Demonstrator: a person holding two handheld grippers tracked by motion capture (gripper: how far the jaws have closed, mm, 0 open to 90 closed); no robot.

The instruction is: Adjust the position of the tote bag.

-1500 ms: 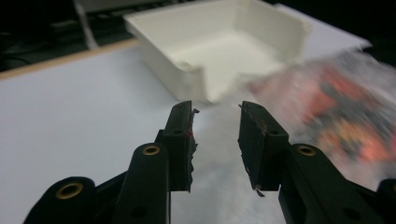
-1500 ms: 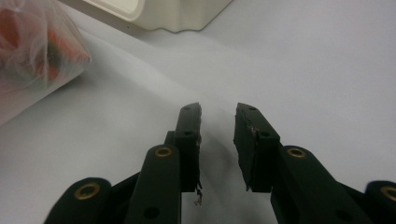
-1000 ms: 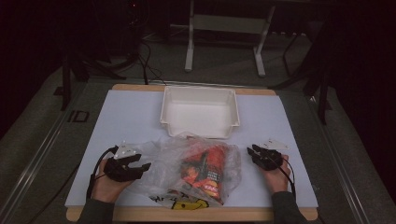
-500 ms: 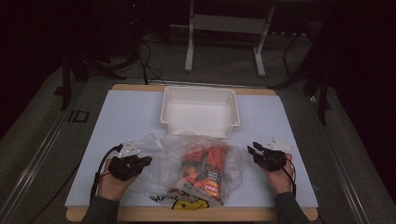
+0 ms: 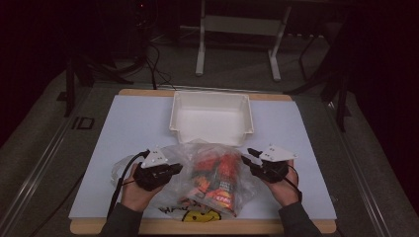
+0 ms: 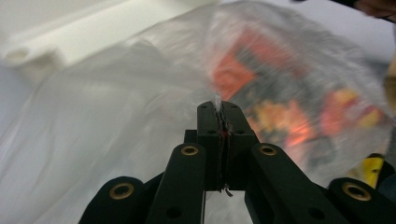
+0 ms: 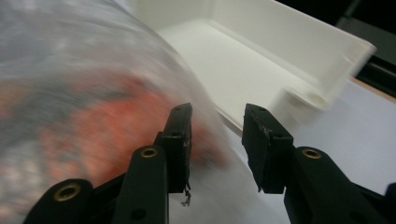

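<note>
A clear plastic bag full of red and orange packets lies on the white table near the front edge. At the bag's left side my left gripper is shut, and in the left gripper view its jaws pinch a fold of the bag's film. My right gripper hovers at the bag's right side. Its jaws have just been opening. In the right gripper view they stand apart, and the bag bulges against the left jaw with nothing gripped.
A white plastic tray sits just beyond the bag at the table's middle back, also seen in the gripper views. A yellow smiley print shows at the bag's near edge. Dark floor and stand legs lie behind the table.
The left jaws went from open to shut on the bag's film and rose slightly. The right gripper lifted and its jaws spread wider. The bag's top now stands higher.
</note>
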